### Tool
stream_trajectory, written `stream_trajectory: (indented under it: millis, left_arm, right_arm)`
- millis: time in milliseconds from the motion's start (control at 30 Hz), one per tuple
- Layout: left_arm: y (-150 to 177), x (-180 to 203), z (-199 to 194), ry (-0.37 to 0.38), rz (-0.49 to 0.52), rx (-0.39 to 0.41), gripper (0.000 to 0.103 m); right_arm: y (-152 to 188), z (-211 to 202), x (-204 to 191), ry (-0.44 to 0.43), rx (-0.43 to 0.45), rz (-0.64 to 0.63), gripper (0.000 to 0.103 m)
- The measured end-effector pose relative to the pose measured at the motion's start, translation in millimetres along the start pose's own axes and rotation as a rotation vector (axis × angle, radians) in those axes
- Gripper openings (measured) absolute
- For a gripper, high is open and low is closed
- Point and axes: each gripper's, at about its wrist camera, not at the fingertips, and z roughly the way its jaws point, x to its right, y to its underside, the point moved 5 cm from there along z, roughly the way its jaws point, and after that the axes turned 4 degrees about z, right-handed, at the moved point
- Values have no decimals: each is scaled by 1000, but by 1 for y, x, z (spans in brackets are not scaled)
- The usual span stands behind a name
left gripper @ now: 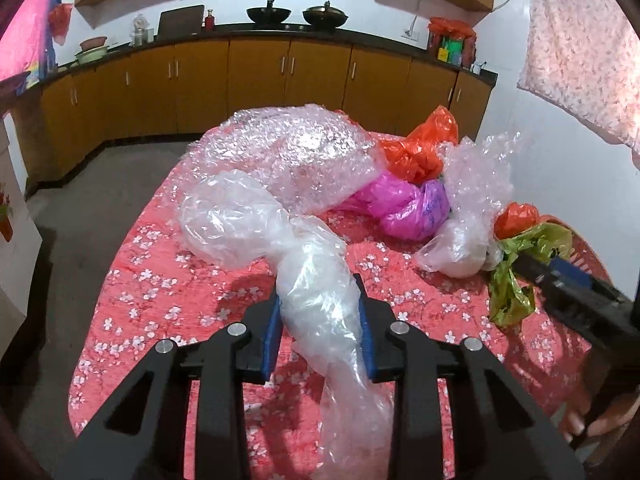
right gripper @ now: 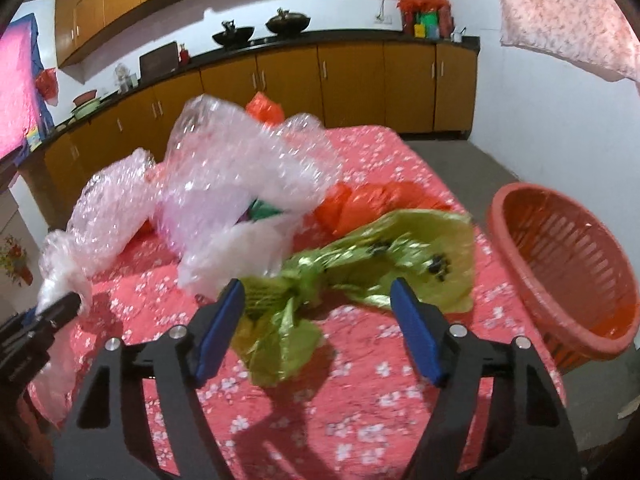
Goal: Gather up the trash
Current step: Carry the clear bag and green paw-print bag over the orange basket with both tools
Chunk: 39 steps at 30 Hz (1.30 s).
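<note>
My left gripper (left gripper: pixel 320 296) is shut on a clear plastic bag (left gripper: pixel 316 280) that trails back to the trash pile and down past the jaws. It also shows at the left edge of the right wrist view (right gripper: pixel 60 264). My right gripper (right gripper: pixel 318 292) is open, its jaws either side of a crumpled green plastic bag (right gripper: pixel 360 264) lying on the red flowered tablecloth (right gripper: pixel 360 420). The right gripper shows in the left wrist view (left gripper: pixel 536 268) at the green bag (left gripper: pixel 516 280). Bubble wrap (left gripper: pixel 296 152), orange bags (left gripper: pixel 424 148) and a pink bag (left gripper: pixel 404 204) lie in a pile.
A red plastic basket (right gripper: pixel 572 264) stands at the table's right edge. Bubble wrap (right gripper: pixel 240 176) and an orange bag (right gripper: pixel 376 200) lie behind the green bag. Kitchen cabinets (left gripper: pixel 256 80) and a counter with woks run along the far wall. A pink cloth (left gripper: pixel 584 48) hangs at right.
</note>
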Motion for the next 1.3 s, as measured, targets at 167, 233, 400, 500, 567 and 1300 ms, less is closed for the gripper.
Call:
stream_trajectory:
  millis: [167,233,400,500,567,1300]
  left_arm:
    - [-7,4,2,-1,0,5,32]
    - [-7,4,1,-1,1,7,32]
    - [-11,6,-3,2,6,17,32]
    - [-15,10,-7,10,14,30,32]
    - [-17,13,-9,14,23,40,32]
    - [-39,90,-15,91,119,85,32]
  right_arm:
    - [7,24,-6,10,-81,-31,38]
    - [12,27,-2,-2,-107,-22,21]
    - [12,19,0,10,-80,-34,5]
    - [9,8,1,22,-51,-51,4]
    - [7,1,3,29,-35,-59,4]
    - [-16,-62,88,104,59,-8,4]
